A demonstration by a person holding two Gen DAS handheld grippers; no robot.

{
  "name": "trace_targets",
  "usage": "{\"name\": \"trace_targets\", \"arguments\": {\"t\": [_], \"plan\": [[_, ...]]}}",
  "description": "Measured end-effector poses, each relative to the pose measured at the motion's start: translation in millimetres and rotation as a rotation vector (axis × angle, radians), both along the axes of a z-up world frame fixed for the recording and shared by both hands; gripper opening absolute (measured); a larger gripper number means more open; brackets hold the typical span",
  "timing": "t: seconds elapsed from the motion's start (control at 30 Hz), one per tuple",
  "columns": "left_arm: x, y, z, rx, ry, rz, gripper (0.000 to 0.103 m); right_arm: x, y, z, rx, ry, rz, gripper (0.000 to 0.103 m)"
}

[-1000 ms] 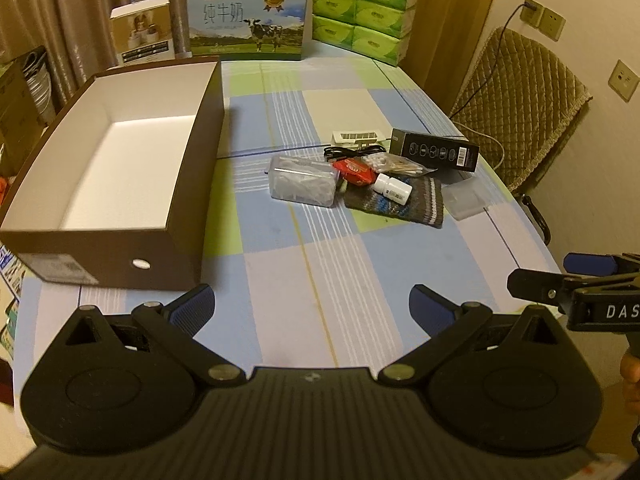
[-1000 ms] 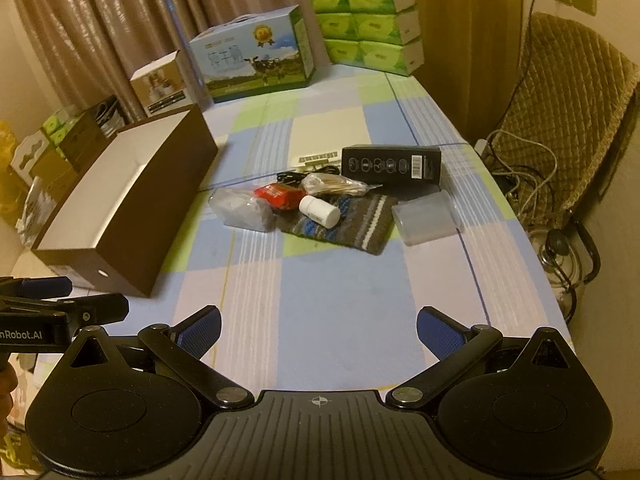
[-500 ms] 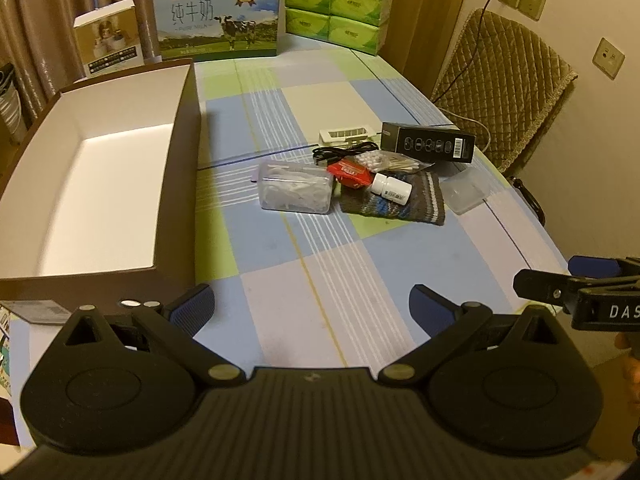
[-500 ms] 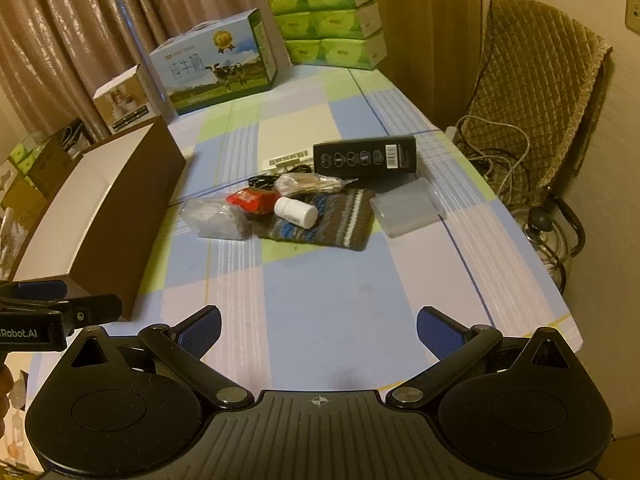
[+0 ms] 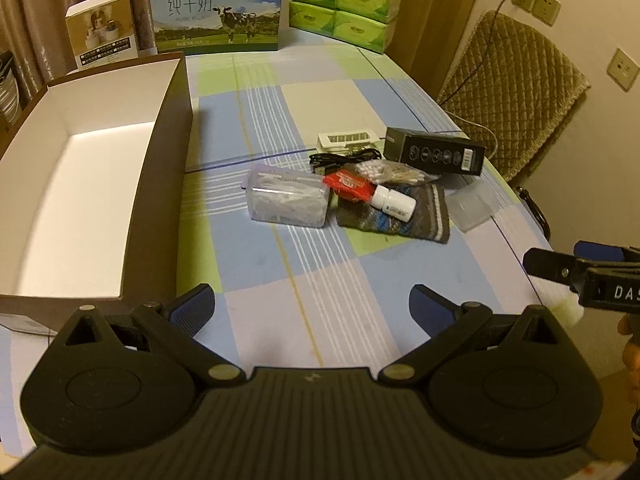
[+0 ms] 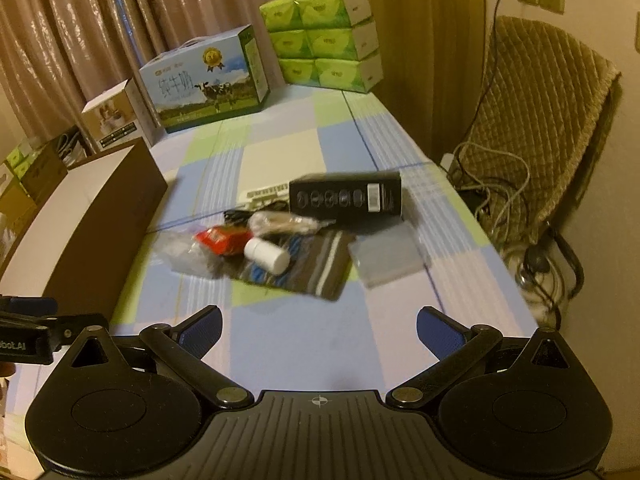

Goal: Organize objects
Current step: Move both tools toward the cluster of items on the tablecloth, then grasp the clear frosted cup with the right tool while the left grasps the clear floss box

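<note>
Grippers both hover low over the near table edge, left gripper [image 5: 311, 306] and right gripper [image 6: 319, 330] spread wide, empty; white bottle [image 6: 267, 255] lies sideways on the striped knit cloth [image 6: 310, 266].

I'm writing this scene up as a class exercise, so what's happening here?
A person holds two tongs, the left and the right, both open and empty, above the near end of the table. Nothing is packed yet: the brown box is empty, and a clear case, white bottle, red packet and black box lie clustered mid-table.
</note>
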State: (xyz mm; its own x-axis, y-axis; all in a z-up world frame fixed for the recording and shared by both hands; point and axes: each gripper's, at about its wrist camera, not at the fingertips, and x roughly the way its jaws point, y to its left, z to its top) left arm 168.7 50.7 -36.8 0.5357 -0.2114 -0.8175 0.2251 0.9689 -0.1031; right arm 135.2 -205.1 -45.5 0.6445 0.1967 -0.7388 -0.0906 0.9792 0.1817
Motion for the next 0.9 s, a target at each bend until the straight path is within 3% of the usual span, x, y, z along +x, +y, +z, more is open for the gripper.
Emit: {"name": "trace_targets", "arguments": {"t": [0.27, 0.37, 0.77, 0.9], "plan": [[28, -22, -14, 0.001, -0.008, 0.046, 0.102, 44, -27, -25, -0.033, -0.023, 0.036, 0.101], [40, -27, -23, 0.003, -0.004, 0.070, 0.102, 61, -34, -41, -0.052, -0.013, 0.051, 0.092], [76, -26, -51, 0.058, 0.003, 0.146, 0.102, 114, -41, -89, -0.131, 0.045, 0.113, 0.090], [83, -27, -59, 0.093, 0.001, 0.146, 0.102, 123, -38, -98, -0.153, 0.062, 0.138, 0.082]]}}
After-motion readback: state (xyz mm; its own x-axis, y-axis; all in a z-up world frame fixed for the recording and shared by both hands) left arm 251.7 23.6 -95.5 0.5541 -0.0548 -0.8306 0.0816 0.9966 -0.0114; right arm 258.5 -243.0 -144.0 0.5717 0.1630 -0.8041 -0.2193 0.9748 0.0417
